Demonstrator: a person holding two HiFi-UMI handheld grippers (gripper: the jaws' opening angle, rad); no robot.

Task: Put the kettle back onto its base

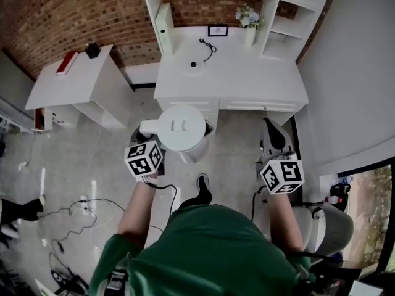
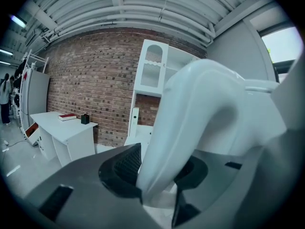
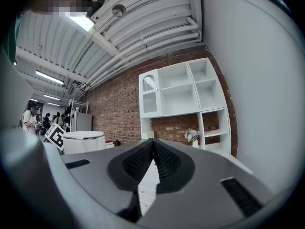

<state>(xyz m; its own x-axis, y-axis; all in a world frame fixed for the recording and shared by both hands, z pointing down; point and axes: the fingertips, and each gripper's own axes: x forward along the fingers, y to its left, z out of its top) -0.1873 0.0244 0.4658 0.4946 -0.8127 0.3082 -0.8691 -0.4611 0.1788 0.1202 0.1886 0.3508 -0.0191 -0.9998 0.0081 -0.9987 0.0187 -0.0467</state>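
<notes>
A white kettle [image 1: 182, 128] hangs over the floor just in front of the white desk [image 1: 247, 79]. My left gripper [image 1: 150, 134] is shut on its handle. In the left gripper view the white handle [image 2: 190, 128] fills the space between the two dark pads, with my left gripper [image 2: 159, 173] clamped round it. The kettle's round white base [image 1: 193, 66] lies on the desk's far left part, its black cord trailing back. My right gripper [image 1: 271, 142] is shut and holds nothing; in the right gripper view its pads meet [image 3: 153, 159], and the kettle [image 3: 83, 142] shows at the left.
The desk carries a hutch of shelves, a vase of flowers [image 1: 249, 18] and a small frame [image 1: 217, 31]. A white side table [image 1: 74, 82] with a red book [image 1: 66, 62] stands at the left. Cables [image 1: 80, 208] lie on the floor; a chair [image 1: 330, 227] is at the right.
</notes>
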